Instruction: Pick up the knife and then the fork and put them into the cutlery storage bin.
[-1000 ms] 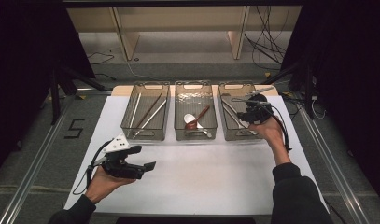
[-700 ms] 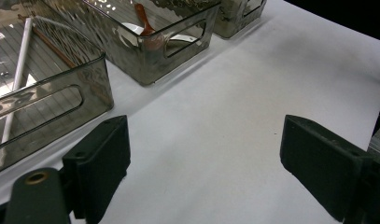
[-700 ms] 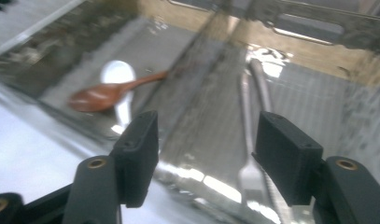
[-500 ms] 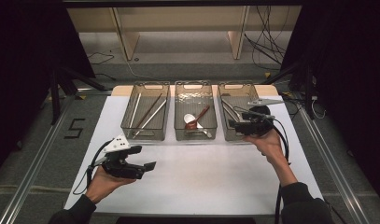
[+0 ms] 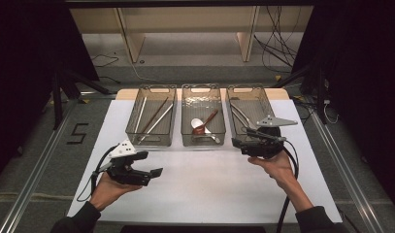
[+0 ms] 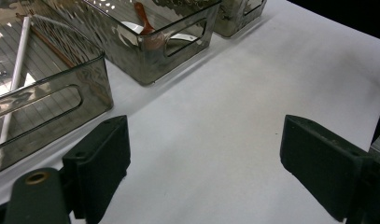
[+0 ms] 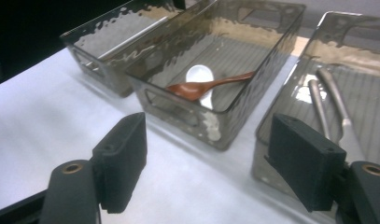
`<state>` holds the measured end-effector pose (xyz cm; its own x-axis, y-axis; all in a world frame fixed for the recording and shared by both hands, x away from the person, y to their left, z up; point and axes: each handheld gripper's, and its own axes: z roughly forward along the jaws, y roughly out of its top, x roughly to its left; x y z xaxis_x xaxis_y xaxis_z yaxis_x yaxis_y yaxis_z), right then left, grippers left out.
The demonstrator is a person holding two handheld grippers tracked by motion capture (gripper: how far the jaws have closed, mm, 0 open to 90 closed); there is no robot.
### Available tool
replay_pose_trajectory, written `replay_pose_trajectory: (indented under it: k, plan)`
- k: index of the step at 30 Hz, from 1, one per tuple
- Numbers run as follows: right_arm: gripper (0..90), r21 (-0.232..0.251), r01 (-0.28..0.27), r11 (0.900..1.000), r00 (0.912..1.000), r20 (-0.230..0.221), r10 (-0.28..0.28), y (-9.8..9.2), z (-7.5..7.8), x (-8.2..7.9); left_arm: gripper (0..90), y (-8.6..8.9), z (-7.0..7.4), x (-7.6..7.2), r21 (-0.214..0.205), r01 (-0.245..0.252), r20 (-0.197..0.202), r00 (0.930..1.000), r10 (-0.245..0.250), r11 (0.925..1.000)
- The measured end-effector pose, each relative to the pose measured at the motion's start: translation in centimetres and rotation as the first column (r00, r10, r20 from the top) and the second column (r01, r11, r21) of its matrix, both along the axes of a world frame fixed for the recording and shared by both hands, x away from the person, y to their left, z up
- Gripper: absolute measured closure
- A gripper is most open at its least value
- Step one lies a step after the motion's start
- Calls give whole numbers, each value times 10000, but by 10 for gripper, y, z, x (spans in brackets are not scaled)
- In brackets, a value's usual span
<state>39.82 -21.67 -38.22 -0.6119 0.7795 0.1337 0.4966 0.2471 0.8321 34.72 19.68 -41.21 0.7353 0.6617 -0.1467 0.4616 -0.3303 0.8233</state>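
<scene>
Three clear bins [image 5: 203, 121] in a row on white table [image 5: 209, 184]. Right gripper [image 5: 238, 143] just before rightmost bin [image 5: 248, 114], jaws just opened, empty. Left gripper [image 5: 157, 173] nearer, before leftmost bin [image 5: 151, 121].

Overhead light brightens the white paper-covered surface [image 5: 205, 179]; surroundings lie dark; glare ripples on the smoky transparent plastic bins [image 7: 215, 60]; near fingers [image 6: 101, 163] slightly soft.

3 clear smoky plastic bins stand side by side at the far edge of a white table mat, each long side running away from the viewer. The right bin [image 5: 250, 97], nearest the right gripper, holds metal utensils [image 7: 334, 100] lying lengthwise on its ribbed floor. The middle bin [image 5: 202, 94] holds a brown wooden spoon [image 7: 208, 85] lying slantwise across a white spoon [image 7: 199, 73], and the left bin [image 5: 152, 94] holds several slim chopsticks [image 5: 154, 117] lying slantwise.
</scene>
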Motion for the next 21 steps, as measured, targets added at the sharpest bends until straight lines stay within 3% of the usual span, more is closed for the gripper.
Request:
replay_pose_trajectory:
  k: [14,21]
  plan:
    - [269,189,-514,9985,9986,122,512,2,-8,-29,156,-2,1,-1,-20,35,47,10000,-35,10000]
    - [265,286,-433,9987,9987,278,425,1,-9,-43,156,0,2,-5,-142,98,138,9999,-96,9999]
